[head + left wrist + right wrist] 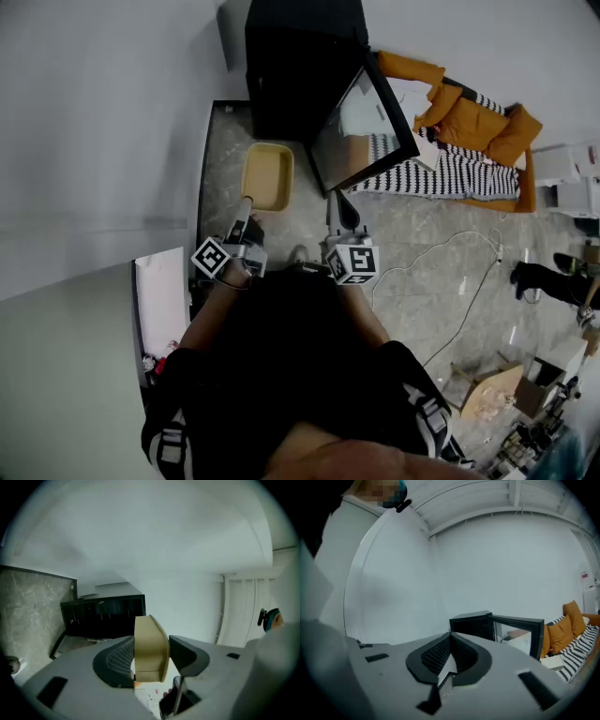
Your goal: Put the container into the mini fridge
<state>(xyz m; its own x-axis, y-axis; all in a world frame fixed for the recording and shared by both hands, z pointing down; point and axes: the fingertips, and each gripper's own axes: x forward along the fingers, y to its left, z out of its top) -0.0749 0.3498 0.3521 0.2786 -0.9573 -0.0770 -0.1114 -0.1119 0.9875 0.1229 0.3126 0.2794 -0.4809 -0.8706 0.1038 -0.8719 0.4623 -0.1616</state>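
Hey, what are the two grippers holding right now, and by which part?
The left gripper grips the tan container by the rim of its near end wall. The right gripper is shut and holds nothing.

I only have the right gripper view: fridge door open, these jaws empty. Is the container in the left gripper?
Observer: Yes, the left gripper is shut on the wall of the tan container.
Operator: Where is it relative to the fridge?
Observer: Head view: in front of the mini fridge, left of its open door, not yet inside.
Operator: Anything in it?
Observer: Nothing shows inside it.
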